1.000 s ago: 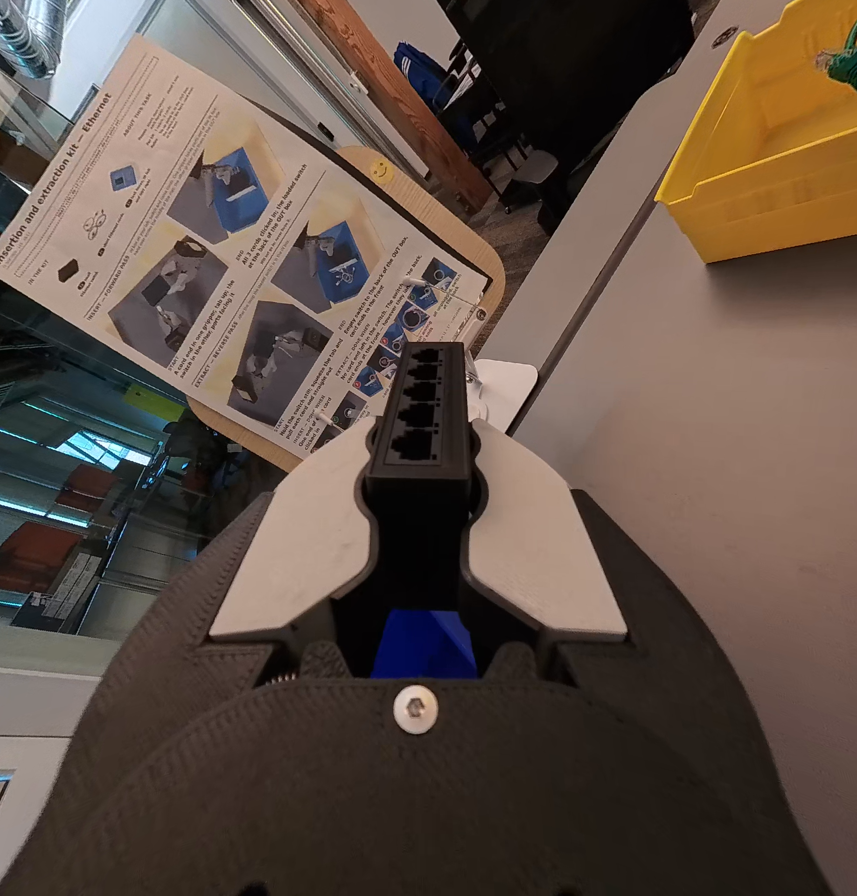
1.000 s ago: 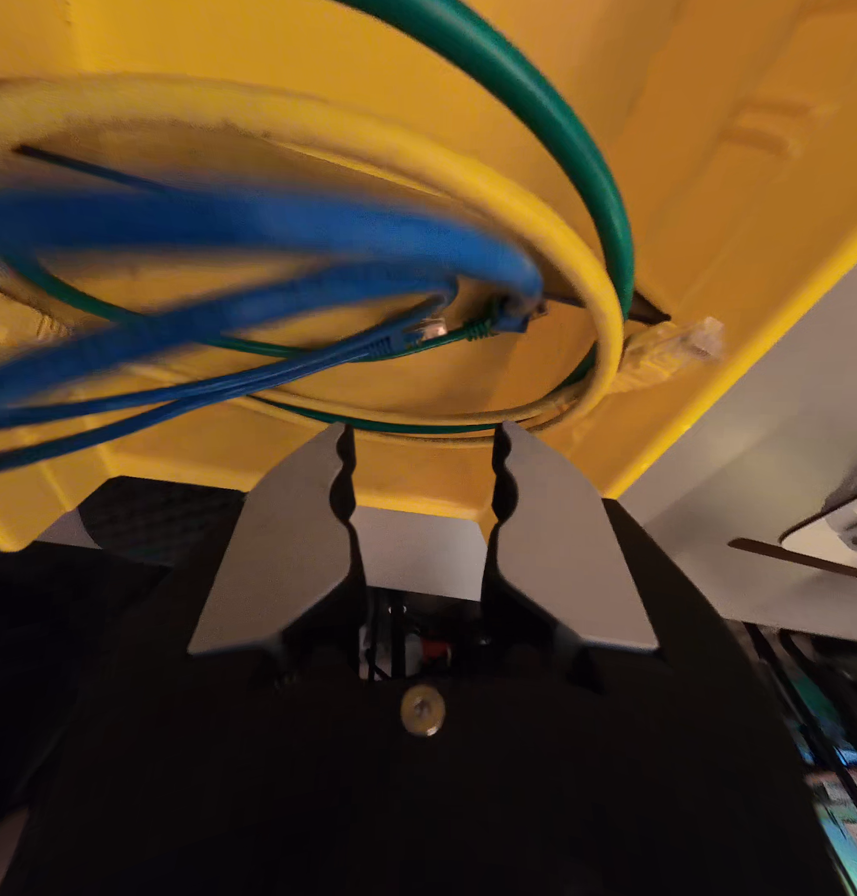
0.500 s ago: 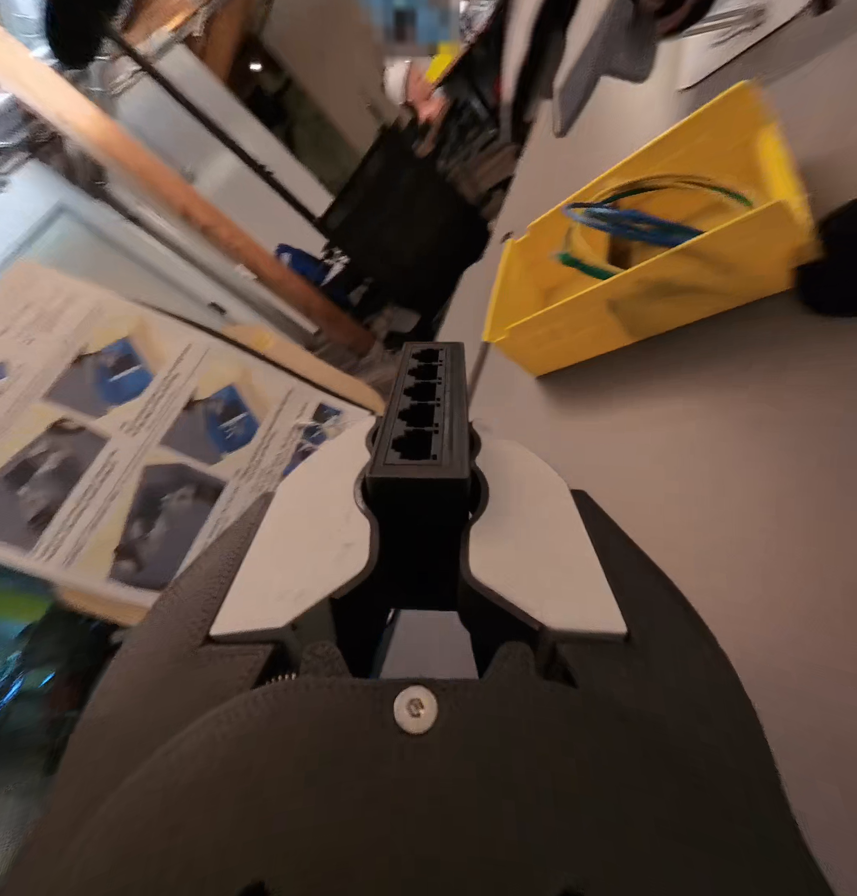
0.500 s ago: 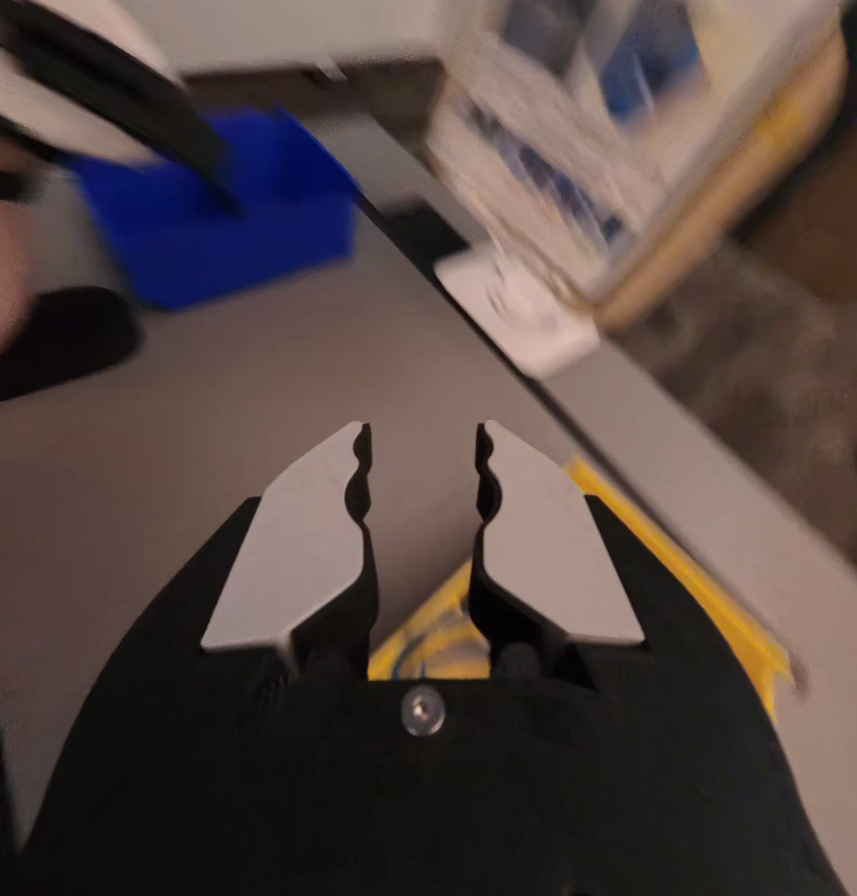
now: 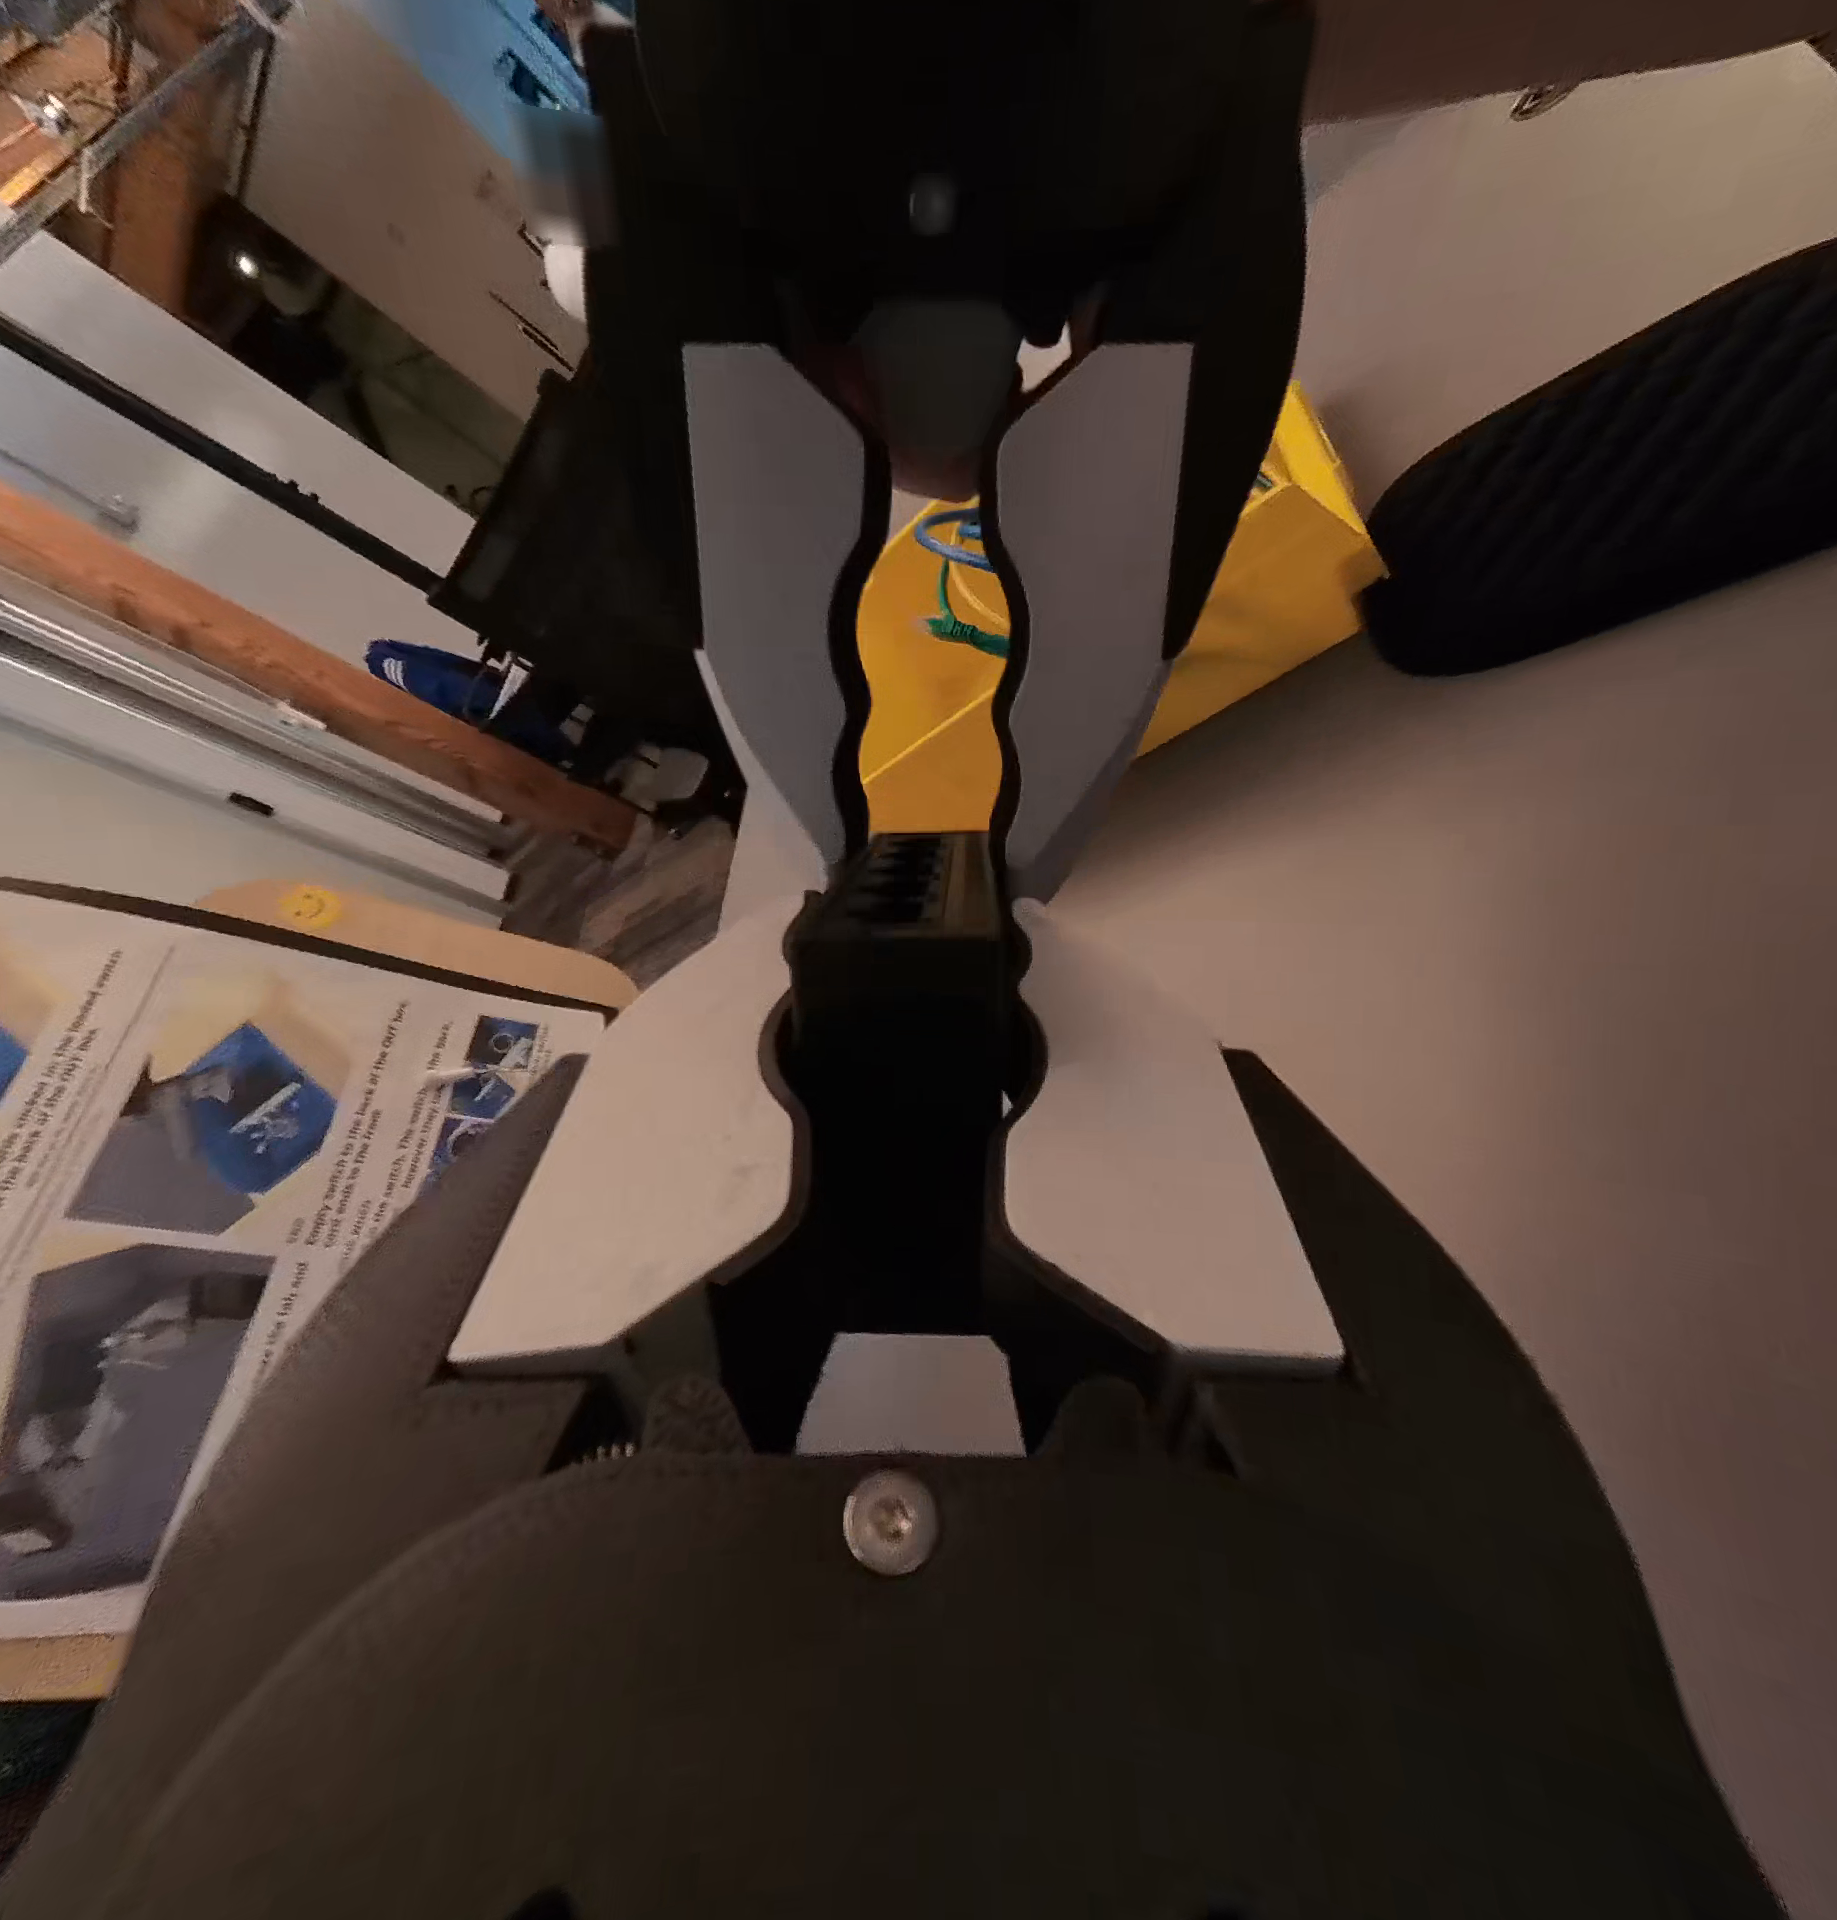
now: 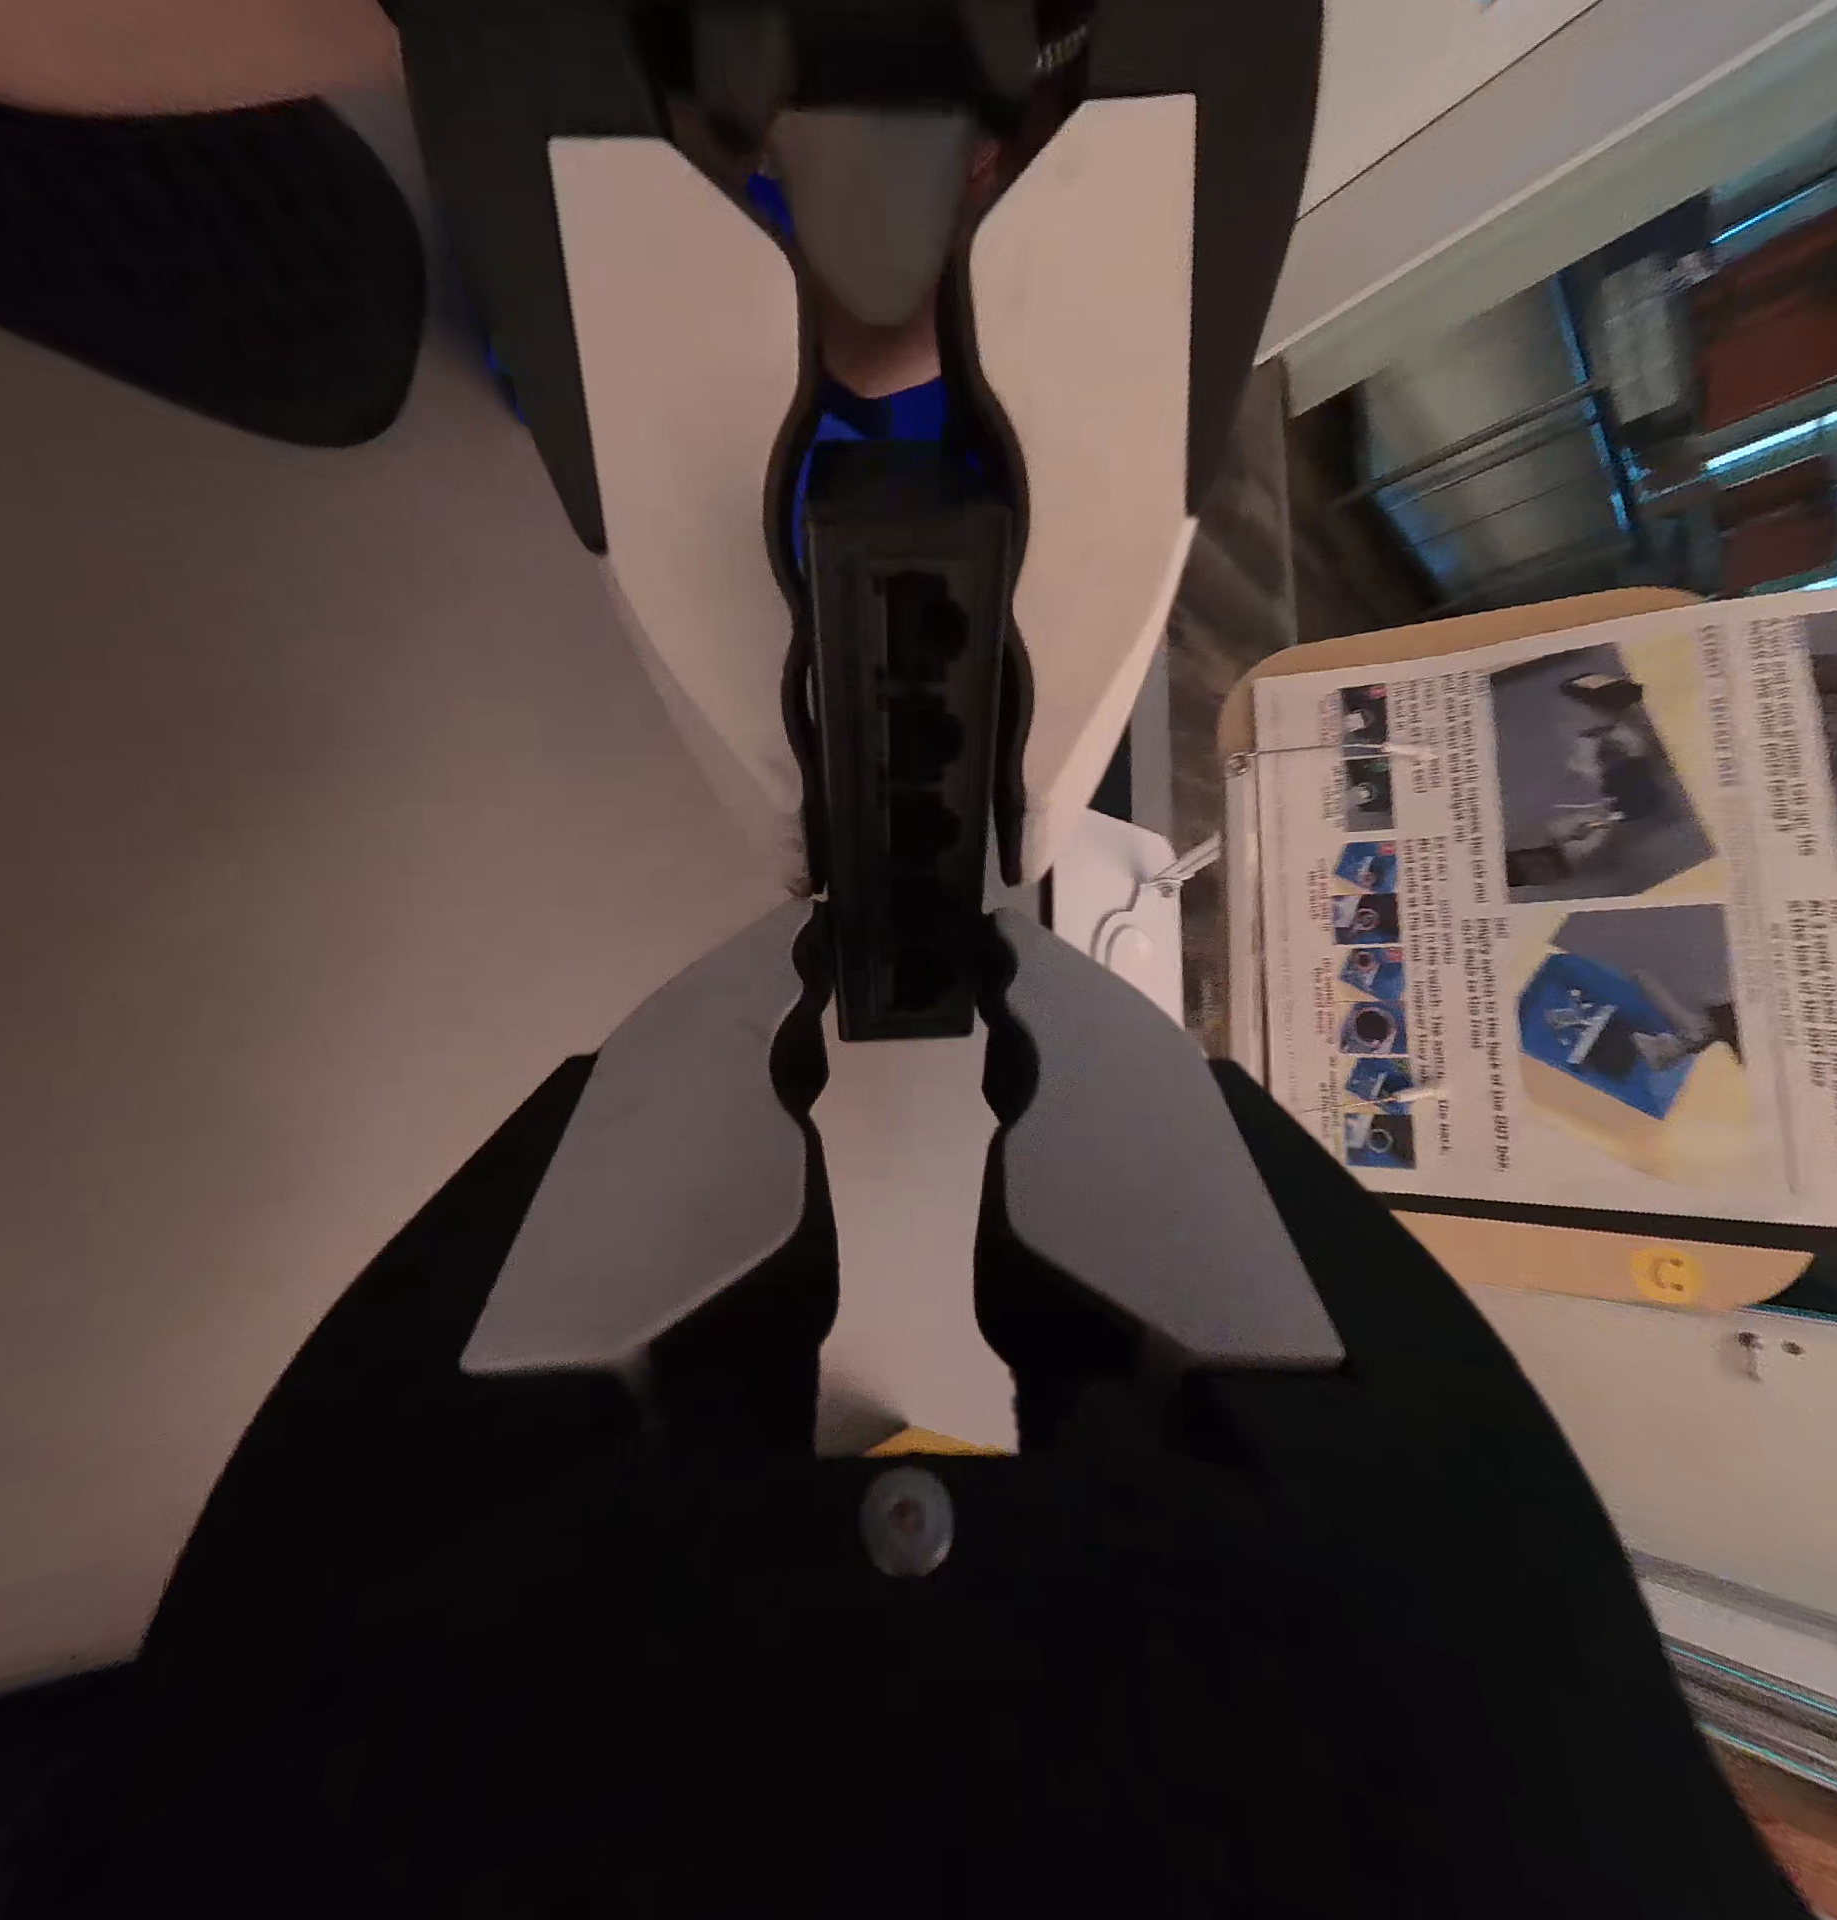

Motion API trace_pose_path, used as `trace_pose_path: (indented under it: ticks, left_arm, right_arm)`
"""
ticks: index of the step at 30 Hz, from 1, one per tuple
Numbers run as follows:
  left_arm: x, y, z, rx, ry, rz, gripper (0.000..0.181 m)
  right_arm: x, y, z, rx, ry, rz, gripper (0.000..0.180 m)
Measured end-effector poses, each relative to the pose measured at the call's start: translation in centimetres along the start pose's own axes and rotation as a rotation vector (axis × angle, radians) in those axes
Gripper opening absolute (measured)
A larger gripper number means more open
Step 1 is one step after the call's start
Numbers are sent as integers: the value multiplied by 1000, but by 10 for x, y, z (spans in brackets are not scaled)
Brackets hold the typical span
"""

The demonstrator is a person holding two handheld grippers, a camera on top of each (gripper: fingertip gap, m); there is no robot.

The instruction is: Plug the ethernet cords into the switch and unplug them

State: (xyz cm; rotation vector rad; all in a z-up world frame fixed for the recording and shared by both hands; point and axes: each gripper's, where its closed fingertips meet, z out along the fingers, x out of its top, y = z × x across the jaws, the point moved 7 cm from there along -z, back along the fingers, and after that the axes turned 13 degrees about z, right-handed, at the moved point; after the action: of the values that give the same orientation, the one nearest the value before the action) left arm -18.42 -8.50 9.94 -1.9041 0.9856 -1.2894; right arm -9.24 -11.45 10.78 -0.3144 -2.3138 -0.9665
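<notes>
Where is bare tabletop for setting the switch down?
Bare grey table lies right of the left tool, up to the yellow bin and dark sleeve. Crowded: the right tool faces it around the switch; cords lie in the bin.

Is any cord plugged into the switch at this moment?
No, the ports on the switch all look empty, and the cords lie in the yellow bin.

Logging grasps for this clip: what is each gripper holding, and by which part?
The left gripper clamps the black rectangular plastic switch by its long side walls. The right gripper is open around its port end, not clamping.
</notes>
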Motion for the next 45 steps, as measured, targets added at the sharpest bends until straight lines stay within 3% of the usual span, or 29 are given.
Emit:
trace_pose_path:
  ticks: [5, 10, 13, 19, 25, 29, 33, 36, 38, 41, 43, 45]
  left_arm:
    - [-20, -21, -14, 170, -112, -75, 45]
    - [-41, -34, -41, 224, -167, -138, 40]
    - [-48, -37, -49, 246, -188, -148, 39]
    - [-54, -39, -52, 262, -215, -144, 36]
    - [-62, -37, -45, 232, -235, -149, 35]
    - [-69, -38, -43, 223, -257, -177, 37]
    - [-76, -46, -56, 279, -290, -227, 41]
    - [-83, -55, -83, 378, -330, -271, 41]
    - [-89, -63, -106, 476, -376, -329, 42]
    - [-97, -69, -135, 596, -402, -442, 46]
    - [-102, -71, -151, 656, -405, -516, 52]
    - [-107, -70, -167, 711, -431, -578, 58]
  right_arm:
    - [-30, 37, -17, -152, -151, -13, 27]
    - [-127, 124, -60, -299, -496, 0, 27]
    - [-190, 149, -64, -157, -668, 136, 27]
    - [-285, 146, -35, 151, -949, 327, 27]
    - [-332, 127, -4, 401, -1017, 511, 28]
    - [-345, 124, 4, 406, -1051, 508, 28]
    - [-346, 135, -14, 248, -1029, 435, 29]
    - [-330, 164, -51, -92, -839, 536, 34]
    - [-317, 169, -95, -297, -634, 836, 35]
    - [-318, 130, -144, -271, -272, 1345, 34]
    - [-343, 106, -160, -418, -265, 1567, 30]
    - [-365, 87, -162, -518, -237, 1582, 24]
